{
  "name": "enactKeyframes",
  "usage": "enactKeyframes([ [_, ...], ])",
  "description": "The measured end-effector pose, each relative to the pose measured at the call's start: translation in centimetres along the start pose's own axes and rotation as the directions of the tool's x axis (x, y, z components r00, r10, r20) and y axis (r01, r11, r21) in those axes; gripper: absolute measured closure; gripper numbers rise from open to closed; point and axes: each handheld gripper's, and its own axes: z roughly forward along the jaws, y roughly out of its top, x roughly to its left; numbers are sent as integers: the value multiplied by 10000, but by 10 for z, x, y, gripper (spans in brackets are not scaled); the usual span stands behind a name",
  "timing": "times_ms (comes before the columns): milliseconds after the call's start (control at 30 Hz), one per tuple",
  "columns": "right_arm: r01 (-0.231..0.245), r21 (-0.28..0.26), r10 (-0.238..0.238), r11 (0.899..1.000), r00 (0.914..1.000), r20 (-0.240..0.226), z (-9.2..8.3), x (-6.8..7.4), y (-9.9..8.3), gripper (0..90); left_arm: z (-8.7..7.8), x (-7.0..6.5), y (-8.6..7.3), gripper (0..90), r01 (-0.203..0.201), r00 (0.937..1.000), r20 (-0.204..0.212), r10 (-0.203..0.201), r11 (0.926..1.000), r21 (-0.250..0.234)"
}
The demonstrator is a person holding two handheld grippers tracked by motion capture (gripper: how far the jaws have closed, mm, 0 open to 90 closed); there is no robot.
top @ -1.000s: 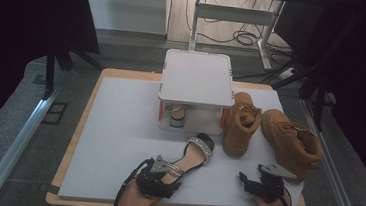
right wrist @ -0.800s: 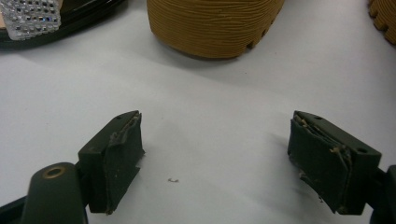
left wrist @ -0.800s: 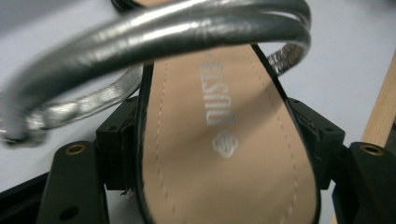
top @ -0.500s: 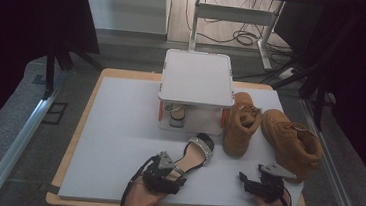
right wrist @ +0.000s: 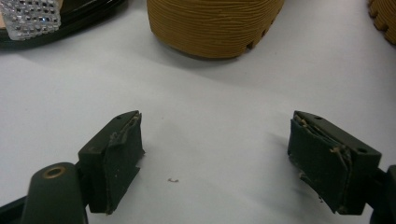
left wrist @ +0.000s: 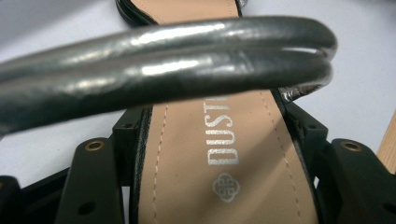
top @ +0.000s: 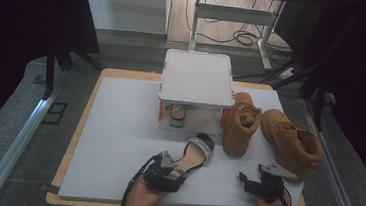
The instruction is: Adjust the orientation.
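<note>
A black sandal (top: 198, 151) with a tan insole and a rhinestone toe strap lies near the front of the white board (top: 118, 127). My left gripper (top: 176, 166) is at its heel end. In the left gripper view the insole (left wrist: 219, 154) runs between the jaws, whose pads (left wrist: 133, 144) sit against the sole's edges, under the shiny ankle strap (left wrist: 163, 65). These jaws have just been closing on the sandal. My right gripper (top: 247, 179) rests at the front right, open with bare board between its jaws (right wrist: 215, 149).
Two tan boots (top: 242, 123) (top: 293, 143) lie right of the sandal; one ridged boot sole (right wrist: 215, 25) lies just ahead of the right gripper, with the sandal's toe (right wrist: 32, 16) to its left. A white shelf stand (top: 198, 77) at the back shelters another sandal (top: 175, 115).
The left gripper has slid forward along the sandal toward its heel and its jaws have narrowed around it. The right gripper has stayed put.
</note>
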Motion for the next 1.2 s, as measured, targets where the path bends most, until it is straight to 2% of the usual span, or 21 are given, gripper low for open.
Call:
enactKeyframes([
  [267, 1, -1, -1, 10000, 10000, -2, 0, 0, 0, 180, 0, 2, -1, 389, -137, 9999, -32, 136, 9999, -91],
  [600, 2, -3, -2, 10000, 10000, -2, 0, 0, 0, 180, -3, 4, -2, 392, 28, 9999, 101, -24, 9994, -357],
  [767, 2, -3, -2, 10000, 10000, -2, 0, 0, 0, 180, -6, 8, -4, 392, 298, 9993, 261, -284, 9981, -548],
  [1200, 1, -3, -1, 10000, 10000, 0, 0, 0, 0, 180, -17, 7, 1, 392, 365, 9992, 166, -351, 9950, -927],
])
